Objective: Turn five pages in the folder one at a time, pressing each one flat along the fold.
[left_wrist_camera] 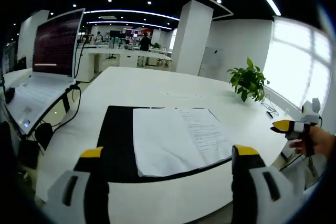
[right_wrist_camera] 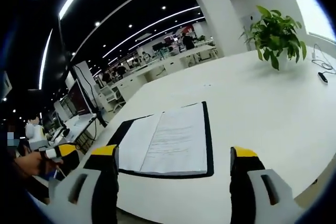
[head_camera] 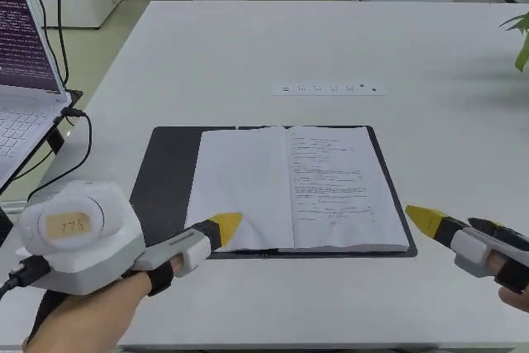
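The folder (head_camera: 168, 181) lies open and flat in the middle of the white bench (head_camera: 248, 47), its black cover showing as a border around a blank left page (head_camera: 240, 183) and a printed right page (head_camera: 335, 179) that meet at the fold (head_camera: 288, 192). The left gripper (head_camera: 223, 225) hovers at the folder's near-left corner, its yellow tip over the lower edge of the blank page, probably placed there to steady or press that side. The right gripper (head_camera: 426, 219) hangs just off the folder's near-right corner, apart from the paper, likely poised to catch the free edge of the printed page. On both, the fingers are spread wide and released, with nothing between them. A laptop (head_camera: 25, 64) stands well to the folder's left, clear of any page swing. No page is lifted, so a turn looks about to begin.
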